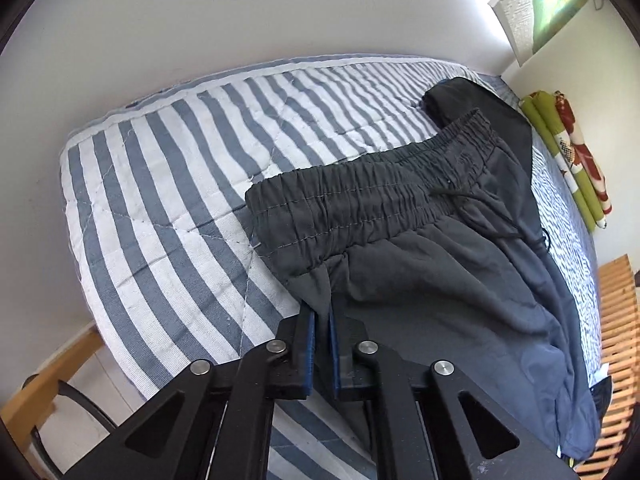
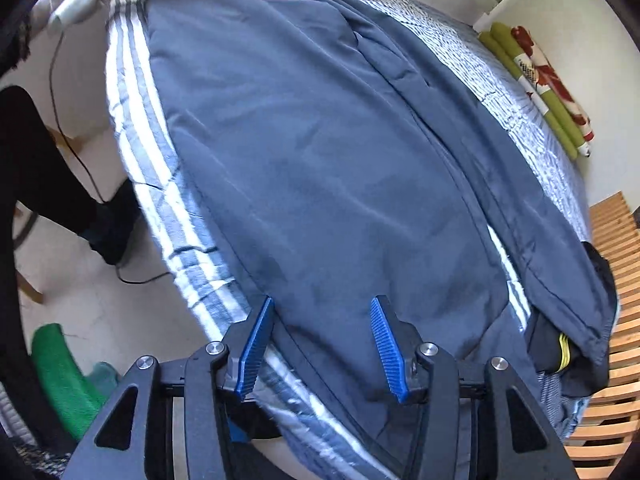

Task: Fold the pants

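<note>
Dark grey pants (image 1: pixel 420 264) lie flat on a blue-and-white striped quilt (image 1: pixel 160 184), the elastic waistband (image 1: pixel 360 200) and its drawstring facing away from me. My left gripper (image 1: pixel 320 312) is shut on the pants' side edge just below the waistband, fabric pinched between the blue pads. In the right wrist view the pants (image 2: pixel 320 140) stretch away along the bed. My right gripper (image 2: pixel 322 308) stands open over the near part of a leg, and its pads are not pressing on the cloth.
Another dark garment (image 1: pixel 472 96) lies beyond the waistband. A green roll with a red pattern (image 2: pixel 536 80) rests by the wall. Bare wooden slats (image 2: pixel 612 240) show at the right. A person's dark-clad leg (image 2: pixel 48 168), a cable and a green object (image 2: pixel 60 372) are left of the bed.
</note>
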A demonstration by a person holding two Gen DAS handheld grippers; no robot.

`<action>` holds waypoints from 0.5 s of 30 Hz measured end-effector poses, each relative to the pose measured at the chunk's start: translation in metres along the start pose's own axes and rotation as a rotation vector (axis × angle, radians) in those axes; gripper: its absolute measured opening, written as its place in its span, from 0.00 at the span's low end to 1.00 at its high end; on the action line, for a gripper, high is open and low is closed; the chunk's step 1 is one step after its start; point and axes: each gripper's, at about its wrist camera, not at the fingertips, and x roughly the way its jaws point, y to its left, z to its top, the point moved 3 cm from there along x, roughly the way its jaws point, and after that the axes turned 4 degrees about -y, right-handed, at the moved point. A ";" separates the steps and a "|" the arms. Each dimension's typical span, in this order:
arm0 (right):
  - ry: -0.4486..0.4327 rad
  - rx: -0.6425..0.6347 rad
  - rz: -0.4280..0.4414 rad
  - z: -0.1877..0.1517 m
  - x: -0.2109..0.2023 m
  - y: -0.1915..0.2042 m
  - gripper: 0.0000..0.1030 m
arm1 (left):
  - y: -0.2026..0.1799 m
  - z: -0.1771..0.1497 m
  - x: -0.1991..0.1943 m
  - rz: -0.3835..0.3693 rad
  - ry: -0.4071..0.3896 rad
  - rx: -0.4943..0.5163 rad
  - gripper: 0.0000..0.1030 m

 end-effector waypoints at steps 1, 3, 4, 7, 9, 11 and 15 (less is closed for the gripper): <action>0.003 -0.006 -0.004 0.000 0.000 0.000 0.44 | -0.001 0.000 -0.002 -0.002 -0.002 0.007 0.04; -0.003 -0.014 -0.014 0.000 -0.004 -0.001 0.16 | -0.005 0.002 -0.007 -0.009 -0.009 0.020 0.03; -0.001 -0.014 -0.023 -0.001 -0.007 -0.002 0.08 | -0.007 0.003 -0.009 -0.011 -0.013 0.025 0.03; -0.019 0.015 -0.047 0.000 -0.013 -0.015 0.01 | -0.008 0.002 -0.021 -0.040 -0.031 0.028 0.03; -0.048 0.054 -0.048 0.002 -0.025 -0.025 0.00 | -0.009 0.000 -0.033 -0.055 -0.048 0.040 0.03; -0.078 0.090 -0.038 0.004 -0.037 -0.033 0.00 | -0.008 -0.002 -0.045 -0.068 -0.064 0.049 0.03; -0.118 0.121 0.018 0.001 -0.067 -0.038 0.00 | -0.001 -0.004 -0.076 -0.096 -0.113 0.029 0.02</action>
